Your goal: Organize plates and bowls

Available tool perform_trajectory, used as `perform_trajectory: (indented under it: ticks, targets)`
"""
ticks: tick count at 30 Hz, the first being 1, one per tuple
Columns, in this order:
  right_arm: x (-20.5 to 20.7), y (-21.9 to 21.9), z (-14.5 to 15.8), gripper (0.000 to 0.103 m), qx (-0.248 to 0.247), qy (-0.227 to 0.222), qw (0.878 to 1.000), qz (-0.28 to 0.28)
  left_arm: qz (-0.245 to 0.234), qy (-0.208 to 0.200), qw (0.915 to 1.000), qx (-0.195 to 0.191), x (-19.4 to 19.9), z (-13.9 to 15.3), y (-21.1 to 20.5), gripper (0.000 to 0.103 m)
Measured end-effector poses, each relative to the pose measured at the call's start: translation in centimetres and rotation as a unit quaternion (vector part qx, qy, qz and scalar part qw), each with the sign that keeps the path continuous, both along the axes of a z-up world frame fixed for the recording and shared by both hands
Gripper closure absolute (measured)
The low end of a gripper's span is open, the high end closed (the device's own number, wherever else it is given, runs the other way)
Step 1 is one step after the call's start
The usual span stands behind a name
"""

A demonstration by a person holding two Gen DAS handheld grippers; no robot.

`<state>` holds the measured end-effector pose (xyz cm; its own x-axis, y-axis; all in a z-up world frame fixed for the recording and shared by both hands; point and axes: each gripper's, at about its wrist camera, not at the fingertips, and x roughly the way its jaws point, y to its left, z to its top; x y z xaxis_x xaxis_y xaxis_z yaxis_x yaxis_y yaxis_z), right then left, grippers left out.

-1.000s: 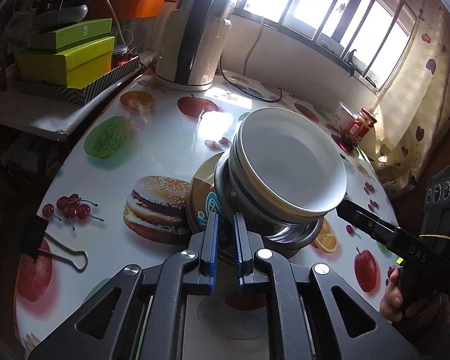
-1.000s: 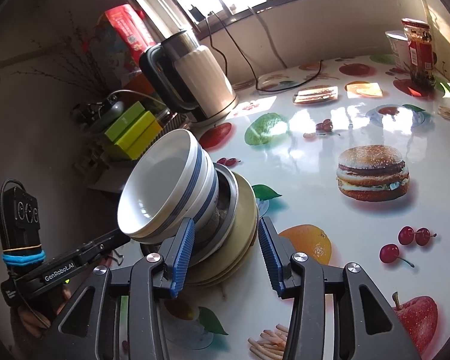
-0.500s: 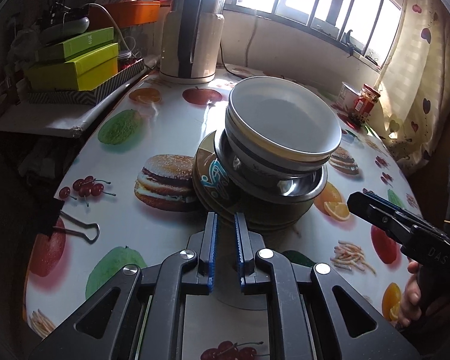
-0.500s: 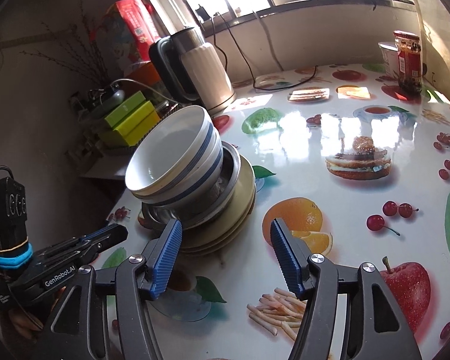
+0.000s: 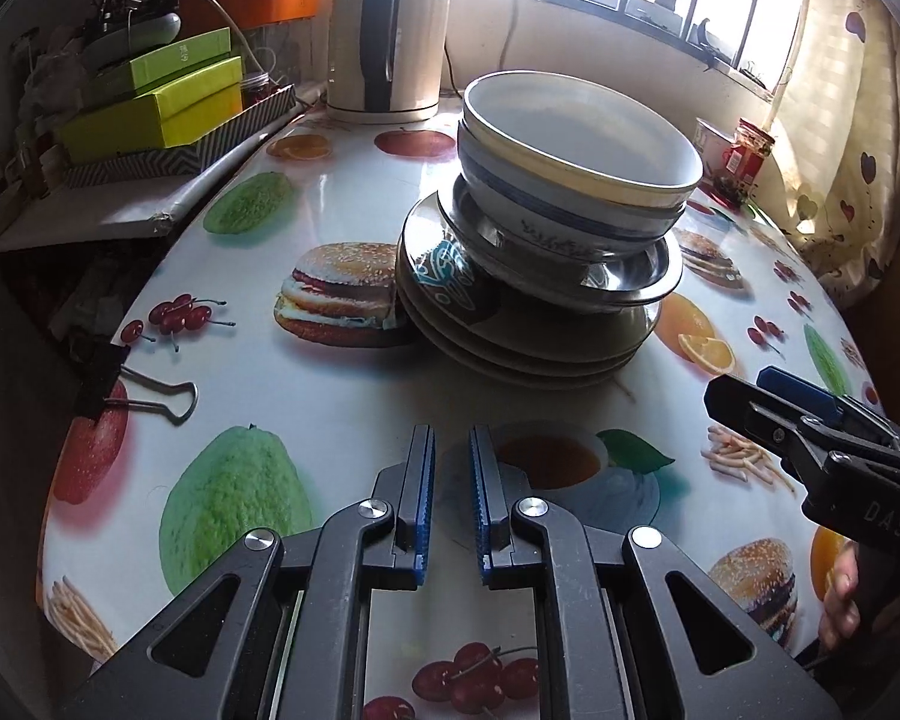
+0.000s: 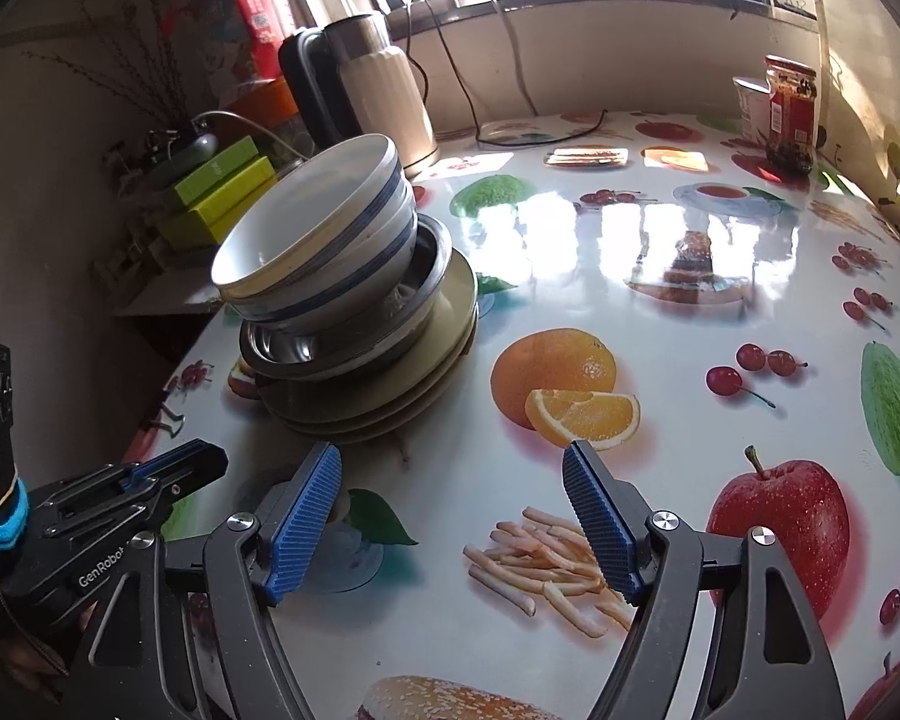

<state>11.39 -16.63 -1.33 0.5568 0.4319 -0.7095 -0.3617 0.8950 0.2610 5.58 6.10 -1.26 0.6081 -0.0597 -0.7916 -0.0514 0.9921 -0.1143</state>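
Backed away from the dish stack since a second ago, both grippers, with bare tablecloth now between fingertips and plates. Left gripper [image 5: 451,438]: blue pads nearly pressed together, a thin slit only, nothing pinched. Right gripper [image 6: 450,468]: jaws just been opening, now spread wide, nothing between them (only printed fries and orange below). White bowls [image 5: 576,144] with blue bands nested and tilted, seated in a steel dish [image 5: 624,279], atop stacked beige plates [image 5: 510,342], all toward the table's [image 5: 342,396] left edge, near the kettle [image 5: 387,30] at the far edge. Green boxes [image 5: 156,102] off the left edge; binder clip [image 5: 144,399] clamped on that edge. Red jar [image 6: 791,114] at the far right corner.
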Motion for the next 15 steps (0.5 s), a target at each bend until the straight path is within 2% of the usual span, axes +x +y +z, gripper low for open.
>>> perform_trajectory:
  ticks: [3, 5, 6, 9, 15]
  targets:
    - [-0.4, 0.4, -0.8, 0.020, -0.024, 0.000, 1.000, -0.005, -0.001, 0.011, 0.9999, 0.002, -0.1, -0.8, -0.1, 0.087]
    - [-0.7, 0.7, -1.3, 0.020, -0.031, 0.003, 0.999, -0.003, -0.002, 0.017, 0.9999, -0.002, -0.1, -1.3, -0.1, 0.048]
    - [-0.8, 0.8, -1.6, 0.020, -0.036, 0.006, 0.999, -0.004, -0.003, 0.019, 0.9998, -0.004, -0.1, -1.4, -0.2, 0.043]
    - [-1.1, 1.3, -2.3, 0.019, -0.058, 0.009, 0.998, -0.008, -0.005, 0.020, 0.9998, -0.007, -0.2, -1.7, -0.3, 0.042]
    - [-1.4, 1.6, -3.0, 0.018, -0.069, 0.008, 0.998, -0.006, -0.005, 0.019, 0.9998, 0.006, -0.3, -1.7, -0.8, 0.042]
